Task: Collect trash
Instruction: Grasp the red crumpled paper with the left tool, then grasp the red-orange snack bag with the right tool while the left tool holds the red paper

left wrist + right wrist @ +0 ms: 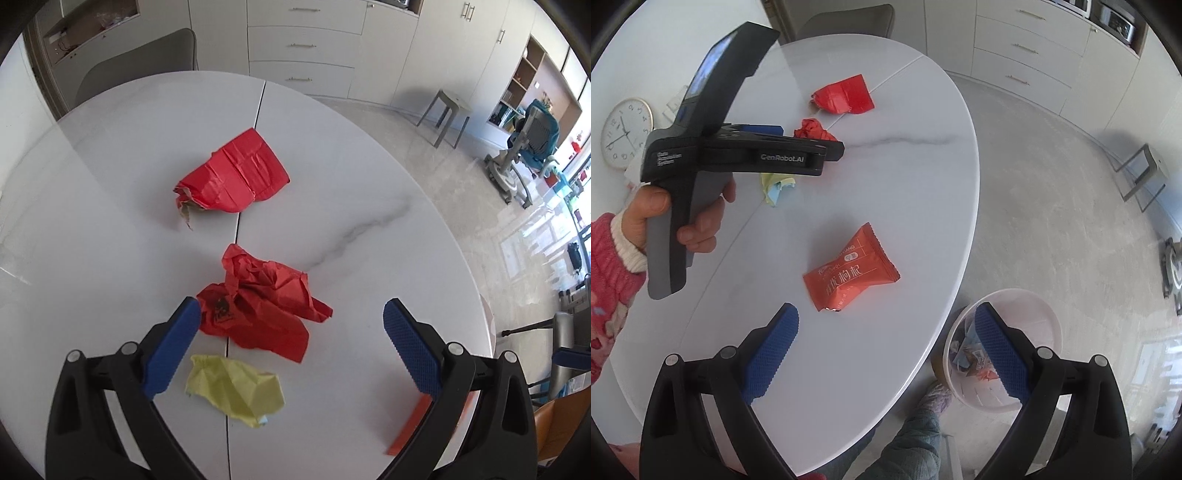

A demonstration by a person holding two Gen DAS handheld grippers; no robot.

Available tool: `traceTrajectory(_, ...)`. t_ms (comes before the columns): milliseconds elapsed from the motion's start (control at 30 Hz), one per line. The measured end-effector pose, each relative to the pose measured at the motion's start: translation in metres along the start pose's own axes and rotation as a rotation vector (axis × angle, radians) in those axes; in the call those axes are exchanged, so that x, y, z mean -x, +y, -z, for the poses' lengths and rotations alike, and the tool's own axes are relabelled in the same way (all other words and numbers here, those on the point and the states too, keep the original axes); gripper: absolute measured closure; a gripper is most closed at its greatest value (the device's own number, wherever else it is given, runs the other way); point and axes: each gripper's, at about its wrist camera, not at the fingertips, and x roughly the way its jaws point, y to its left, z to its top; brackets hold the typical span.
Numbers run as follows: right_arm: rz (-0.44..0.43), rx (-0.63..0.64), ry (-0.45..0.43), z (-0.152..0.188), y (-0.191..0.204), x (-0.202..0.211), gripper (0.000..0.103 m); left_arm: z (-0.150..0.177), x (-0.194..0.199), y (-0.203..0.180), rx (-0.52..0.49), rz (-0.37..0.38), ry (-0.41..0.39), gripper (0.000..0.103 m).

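My left gripper point(291, 321) is open above the white table point(369, 184), its jaws either side of a crumpled red paper point(266, 306). A crumpled yellow paper point(236, 387) lies nearer, and a red folded wrapper point(232, 173) farther off. My right gripper point(886, 325) is open and empty over the table's near edge. An orange snack packet point(851, 269) lies just ahead of it. A white trash bin point(1034, 314) with scraps inside stands on the floor, behind the right finger point(997, 350). The left gripper's body point(746, 155) shows in the right wrist view.
A grey chair point(140, 62) stands at the table's far side. White drawers point(303, 44) line the back wall. A grey stool point(443, 114) stands on the floor at right. An orange strip point(410, 424) lies at the table's near right edge.
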Motion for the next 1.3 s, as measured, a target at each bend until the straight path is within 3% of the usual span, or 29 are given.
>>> traceTrajectory(200,-0.015,-0.047,0.007,-0.005,0.004,-0.015,0.007,-0.003,-0.014,-0.003,-0.055,-0.050,0.008,0.023)
traceTrajectory(433,-0.018,-0.247,0.032,-0.015,-0.001,-0.042,0.007,-0.005,-0.019,0.000,-0.090,-0.095,0.003,0.045)
traceTrajectory(600,-0.017,-0.271,0.026,-0.020,0.008,-0.045,0.007,-0.009,-0.020,0.010,-0.094,-0.088,0.003,0.055)
traceTrajectory(1033,-0.007,-0.334,0.021,-0.014,0.000,-0.041,0.007,-0.009,-0.013,0.026,-0.144,-0.034,-0.022,0.068)
traceTrajectory(1300,-0.002,-0.459,0.034,-0.007,0.006,-0.047,0.007,-0.009,0.015,0.020,-0.143,-0.023,-0.085,0.070)
